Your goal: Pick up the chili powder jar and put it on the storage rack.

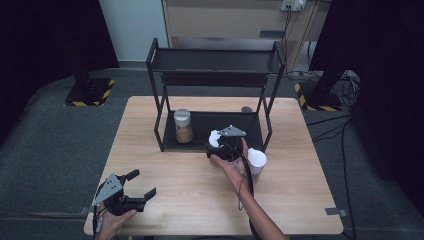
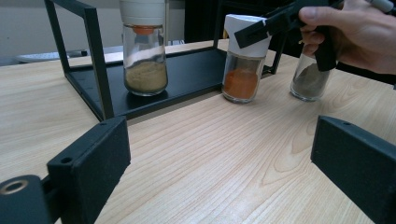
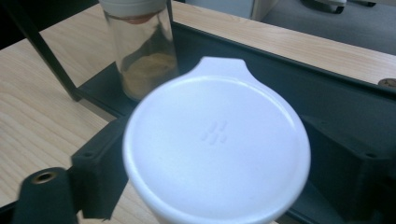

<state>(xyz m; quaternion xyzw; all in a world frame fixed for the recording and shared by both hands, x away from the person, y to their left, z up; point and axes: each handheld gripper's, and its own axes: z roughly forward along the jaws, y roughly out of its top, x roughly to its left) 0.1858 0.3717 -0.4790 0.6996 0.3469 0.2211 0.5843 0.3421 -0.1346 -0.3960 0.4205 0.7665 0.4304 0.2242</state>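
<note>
High view: left hand-held gripper gapes empty near the bench's front-left corner. The right hand-held gripper straddles the white-capped glass jar of orange spice.

Left gripper view: the jar stands on the bench against the black metal rack's front edge; it is probably light, slick and breakable.

Right gripper view: take the smooth cap by its sides; whether the jaws already press it, I cannot tell.

Three spice jars: tan-filled jar, orange-filled jar, dark-filled jar. One black two-tier rack. One wooden table. Two grippers: left gripper, right gripper.

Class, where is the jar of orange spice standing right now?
In the left gripper view the orange spice jar stands on the table, just outside the black rack, between the tan-powder jar and the dark-spice jar.
</note>
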